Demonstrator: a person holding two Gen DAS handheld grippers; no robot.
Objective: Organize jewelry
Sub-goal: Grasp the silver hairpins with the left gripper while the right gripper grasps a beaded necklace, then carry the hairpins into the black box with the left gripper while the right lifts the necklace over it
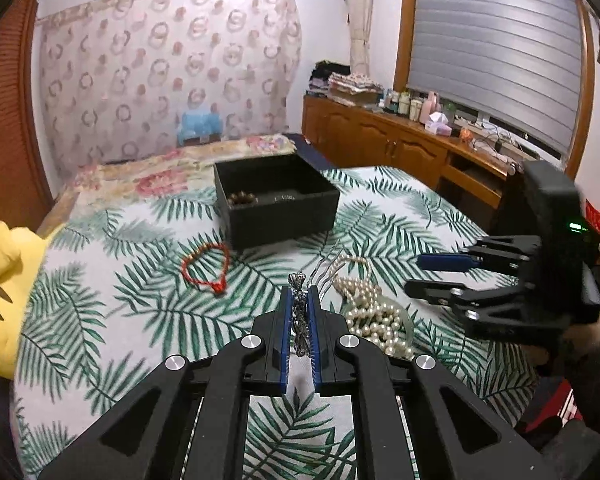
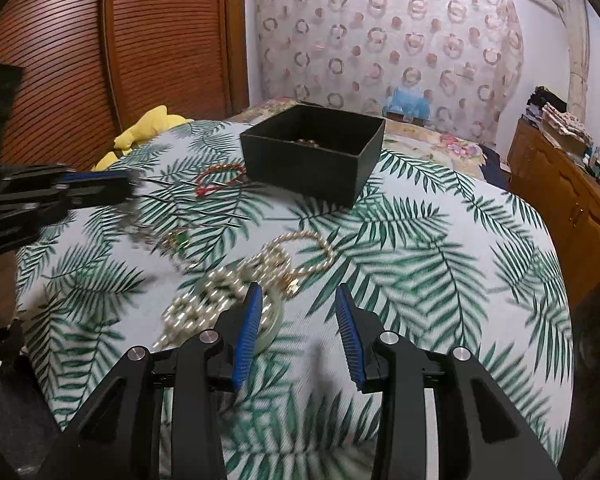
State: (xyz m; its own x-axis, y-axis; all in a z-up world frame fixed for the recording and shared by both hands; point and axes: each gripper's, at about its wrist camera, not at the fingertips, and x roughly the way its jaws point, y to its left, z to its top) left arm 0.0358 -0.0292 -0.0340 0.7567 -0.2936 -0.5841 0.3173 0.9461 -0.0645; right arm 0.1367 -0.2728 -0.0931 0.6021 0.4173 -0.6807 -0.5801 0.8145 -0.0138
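My left gripper is shut on a silver metal hair comb, held above the leaf-print bedspread; its prongs stick out to the right. A pearl necklace lies in a heap just right of it, also in the right wrist view. A red bead bracelet lies left of it. A black open box with brown beads inside stands farther back. My right gripper is open and empty above the bedspread beside the pearls; it shows in the left wrist view.
A yellow plush toy lies at the bed's left edge. A wooden cabinet with bottles and clutter runs along the right under the window. A wooden slatted wardrobe stands left. A pale green ring lies under the pearls.
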